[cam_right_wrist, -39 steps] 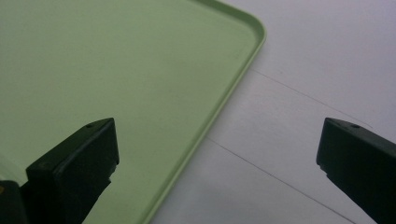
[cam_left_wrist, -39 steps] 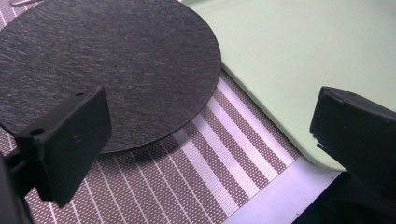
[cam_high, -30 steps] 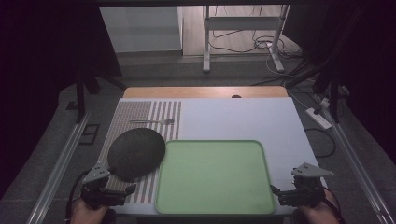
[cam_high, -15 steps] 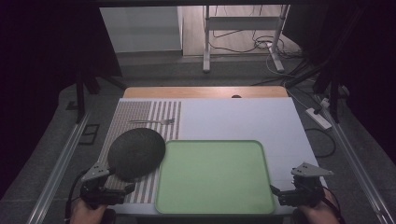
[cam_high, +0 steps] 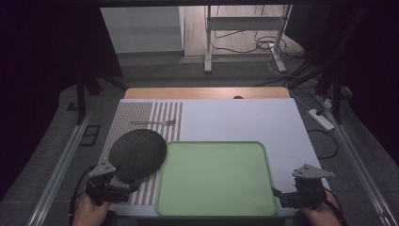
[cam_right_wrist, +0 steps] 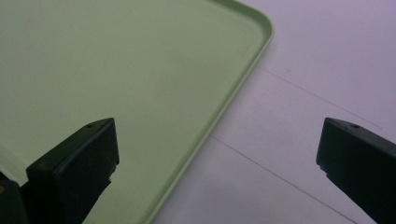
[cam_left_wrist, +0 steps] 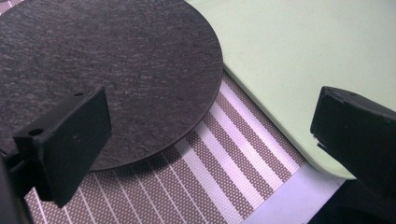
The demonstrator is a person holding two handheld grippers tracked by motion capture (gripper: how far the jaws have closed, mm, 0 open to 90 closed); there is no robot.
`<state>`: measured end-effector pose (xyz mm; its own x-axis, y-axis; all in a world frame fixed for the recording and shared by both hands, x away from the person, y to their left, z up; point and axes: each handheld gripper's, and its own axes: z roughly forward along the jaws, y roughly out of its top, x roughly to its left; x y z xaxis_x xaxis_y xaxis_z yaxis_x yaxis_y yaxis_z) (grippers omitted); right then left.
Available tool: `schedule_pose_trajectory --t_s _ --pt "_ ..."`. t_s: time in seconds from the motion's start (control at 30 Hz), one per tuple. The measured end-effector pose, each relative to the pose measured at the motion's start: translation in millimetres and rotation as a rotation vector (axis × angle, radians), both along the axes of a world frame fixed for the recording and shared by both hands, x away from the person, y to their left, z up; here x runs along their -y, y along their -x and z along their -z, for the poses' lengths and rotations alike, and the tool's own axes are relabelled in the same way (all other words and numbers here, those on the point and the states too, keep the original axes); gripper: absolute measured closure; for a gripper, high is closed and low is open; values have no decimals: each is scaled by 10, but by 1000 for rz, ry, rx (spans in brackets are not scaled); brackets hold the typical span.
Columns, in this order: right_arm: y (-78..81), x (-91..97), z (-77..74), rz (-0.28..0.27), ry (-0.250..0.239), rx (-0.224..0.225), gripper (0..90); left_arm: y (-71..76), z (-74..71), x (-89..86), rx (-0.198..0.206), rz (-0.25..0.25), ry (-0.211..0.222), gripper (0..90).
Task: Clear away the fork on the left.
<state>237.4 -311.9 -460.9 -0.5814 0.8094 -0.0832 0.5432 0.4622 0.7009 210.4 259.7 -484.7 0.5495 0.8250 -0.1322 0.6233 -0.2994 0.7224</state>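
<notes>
Green tray (cam_high: 216, 179) flat on the white table (cam_high: 244, 120), near edge, unloaded. Landmark: tray throughout. Dark round slate plate (cam_high: 137, 154) just off tray's left side, its rim touching or slightly overlapping tray's left edge; cannot tell which. Plate resting on striped placemat (cam_high: 146, 113) left of tray. Fork (cam_high: 153, 123) on same mat, beyond tray's far left corner, well apart from plate. Left gripper (cam_high: 133, 188) at tray's near left corner, held in a hand (cam_high: 89, 212); jaws spread wide, gripping nothing. In left gripper view, one finger (cam_left_wrist: 70, 140) over plate's near rim, other finger (cam_left_wrist: 355, 130) over tray's corner edge; mat stripes between. Right gripper (cam_high: 275, 193) at tray's near right corner, held in the other hand (cam_high: 320, 214); jaws likewise wide apart, empty. In right gripper view, one finger (cam_right_wrist: 74, 163) above tray surface (cam_right_wrist: 116, 70), other finger (cam_right_wrist: 359, 158) above bare table; tray's rounded far corner and raised rim running between them, untouched.
</notes>
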Motion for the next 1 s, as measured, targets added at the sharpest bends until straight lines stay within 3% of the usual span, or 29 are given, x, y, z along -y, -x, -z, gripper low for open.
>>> schedule_pose_trajectory --t_s 0.3,0.5,1.0 --pt "2 -7 2 -4 5 3 0 -95 7 7 -5 24 -5 0" --pt "3 -9 3 -6 6 3 0 -188 35 -8 -24 43 30 0" --pt "3 -12 5 -11 9 3 0 -430 49 -10 -5 77 -3 0"
